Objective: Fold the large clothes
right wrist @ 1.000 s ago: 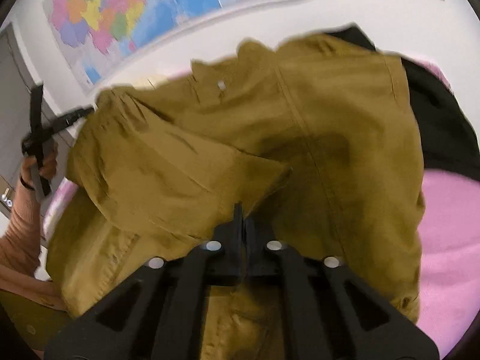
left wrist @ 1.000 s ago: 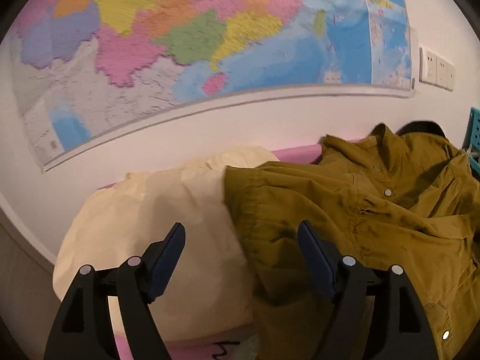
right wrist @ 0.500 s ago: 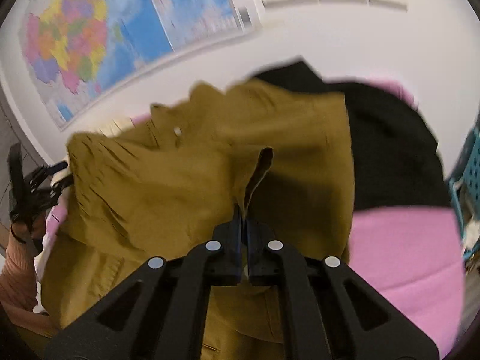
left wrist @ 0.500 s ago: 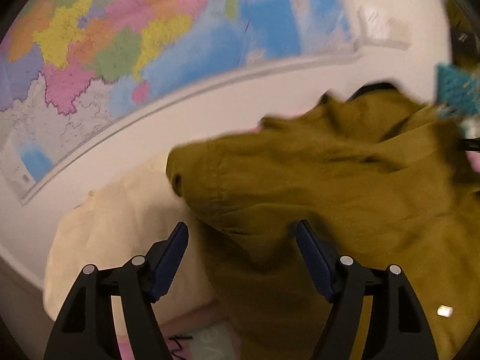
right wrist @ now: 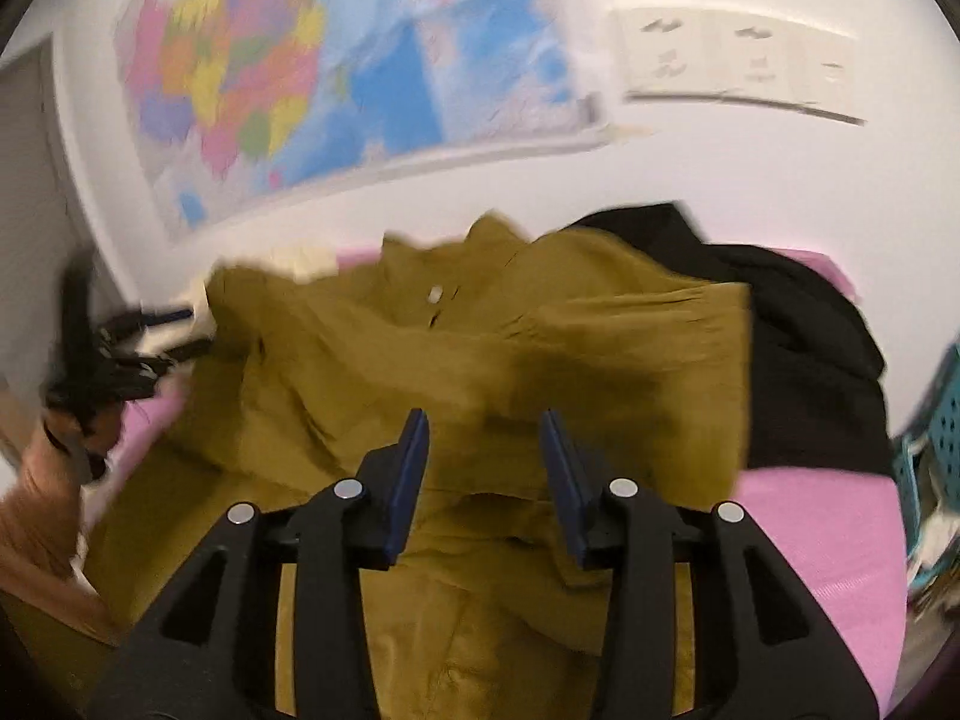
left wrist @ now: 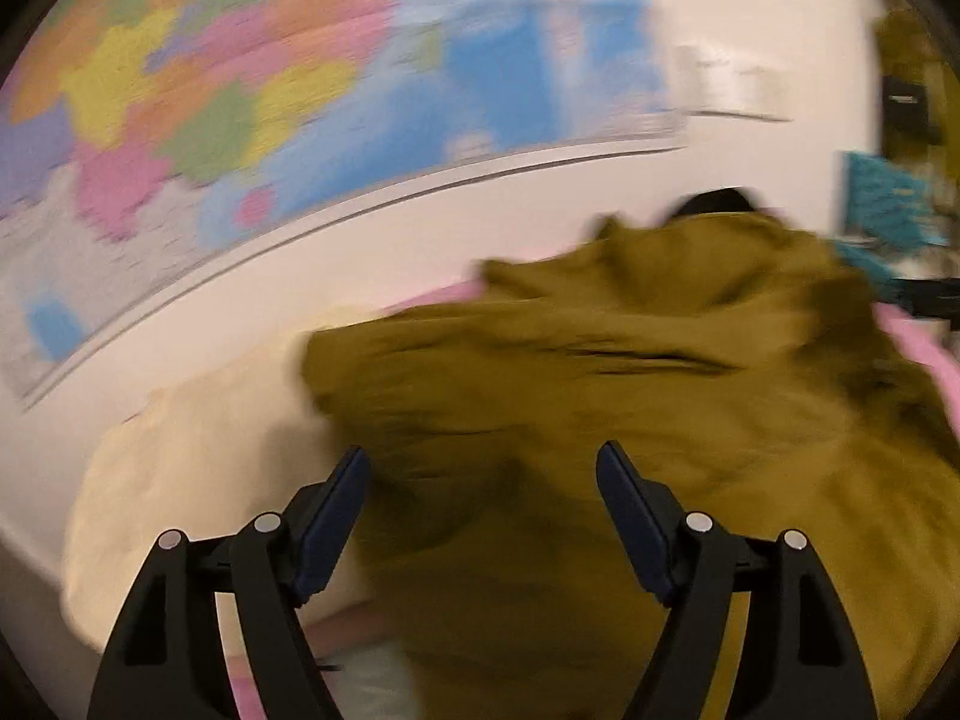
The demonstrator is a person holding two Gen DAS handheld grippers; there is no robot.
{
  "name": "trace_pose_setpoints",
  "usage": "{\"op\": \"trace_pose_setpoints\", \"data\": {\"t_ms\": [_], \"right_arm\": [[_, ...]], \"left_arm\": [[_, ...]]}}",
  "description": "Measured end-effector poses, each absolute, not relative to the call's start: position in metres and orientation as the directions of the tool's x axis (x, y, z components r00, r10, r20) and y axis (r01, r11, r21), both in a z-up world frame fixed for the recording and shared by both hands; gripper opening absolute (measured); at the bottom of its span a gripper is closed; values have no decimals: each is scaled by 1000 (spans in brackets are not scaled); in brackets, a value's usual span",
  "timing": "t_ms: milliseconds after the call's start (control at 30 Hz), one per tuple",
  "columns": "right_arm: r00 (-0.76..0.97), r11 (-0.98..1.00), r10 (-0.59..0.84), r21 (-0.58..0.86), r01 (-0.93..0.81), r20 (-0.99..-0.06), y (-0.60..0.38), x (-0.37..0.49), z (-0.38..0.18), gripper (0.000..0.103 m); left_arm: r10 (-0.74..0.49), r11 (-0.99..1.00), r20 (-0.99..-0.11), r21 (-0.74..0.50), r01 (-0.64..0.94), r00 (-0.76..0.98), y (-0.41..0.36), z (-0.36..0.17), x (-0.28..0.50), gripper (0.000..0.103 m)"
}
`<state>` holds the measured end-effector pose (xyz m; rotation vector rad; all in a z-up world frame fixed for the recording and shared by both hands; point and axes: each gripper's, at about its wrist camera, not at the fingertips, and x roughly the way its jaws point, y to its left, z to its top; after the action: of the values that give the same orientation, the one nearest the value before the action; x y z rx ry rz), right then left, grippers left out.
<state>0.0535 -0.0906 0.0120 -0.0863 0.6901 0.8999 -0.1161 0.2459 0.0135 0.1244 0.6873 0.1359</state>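
Left to right across the scene. At far left a cream-coloured cloth (left wrist: pixel 198 480) lies bunched against the wall, partly beneath the edge of the olive shirt (left wrist: pixel 630 420). The left claw (left wrist: pixel 480 510) stands wide open, its blue-padded fingers (left wrist: pixel 327 525) apart and gripping nothing; it hovers at the shirt's left edge, where a sleeve or side panel appears turned inward over the body, though motion blur hides the exact edge. The shirt occupies the centre of a pink surface (right wrist: pixel 822 540), collar toward the wall and a pale button (right wrist: pixel 434 295) visible near the neck. In the right wrist view the right claw (right wrist: pixel 483 480) is likewise open, at a narrower gap, with nothing between its jaws; it sits just over the shirt's midsection. The right side of the garment shows a flap lying across the front with a fairly straight outer edge. Beyond it, at right, a black garment (right wrist: pixel 798 336) lies partly under the shirt, and a teal perforated basket (right wrist: pixel 936 438) stands at the far edge. A wall map (right wrist: pixel 336 72) and sockets (right wrist: pixel 738 60) hang behind.

Judged progress: the side panels seem folded in, loosely and with wrinkles. Smoothing and the crosswise fold of the hem toward the collar appear to remain.
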Motion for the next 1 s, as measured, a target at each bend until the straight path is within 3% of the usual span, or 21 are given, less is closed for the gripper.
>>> {"op": "trace_pose_setpoints", "data": {"t_ms": [133, 200, 233, 300, 433, 567, 733, 833, 933, 1000], "right_arm": [[405, 658, 619, 162, -735, -673, -58, 80, -19, 38], [395, 689, 588, 182, -701, -706, -53, 102, -36, 31], [378, 699, 584, 208, -684, -718, -53, 114, -46, 25], [349, 703, 594, 257, -663, -725, -55, 122, -52, 26], [380, 685, 616, 229, -692, -690, -66, 95, -34, 45], [329, 610, 682, 261, -748, -653, -83, 63, -21, 46], [288, 642, 617, 258, -722, -732, -84, 62, -48, 48], [280, 644, 638, 298, -705, -717, -91, 61, -48, 48], [302, 618, 691, 319, -719, -657, -112, 41, -28, 64], [324, 615, 717, 341, -711, -617, -139, 24, -17, 66]], "left_arm": [[124, 989, -740, 145, -22, 662, 237, -22, -91, 73], [144, 989, -804, 131, -65, 577, 245, -50, -73, 72], [132, 991, -816, 114, -68, 563, 248, -59, -69, 72], [124, 992, -814, 95, -80, 568, 248, -62, -69, 72], [122, 992, -809, 85, -92, 575, 247, -53, -80, 72], [97, 995, -775, 53, -89, 625, 247, -40, -109, 73], [115, 993, -747, 59, -106, 655, 251, -34, -150, 76], [122, 989, -740, 39, -139, 661, 258, -30, -164, 78], [121, 984, -728, -1, -177, 675, 271, -25, -188, 81], [115, 981, -719, -27, -192, 685, 278, -22, -209, 83]]}}
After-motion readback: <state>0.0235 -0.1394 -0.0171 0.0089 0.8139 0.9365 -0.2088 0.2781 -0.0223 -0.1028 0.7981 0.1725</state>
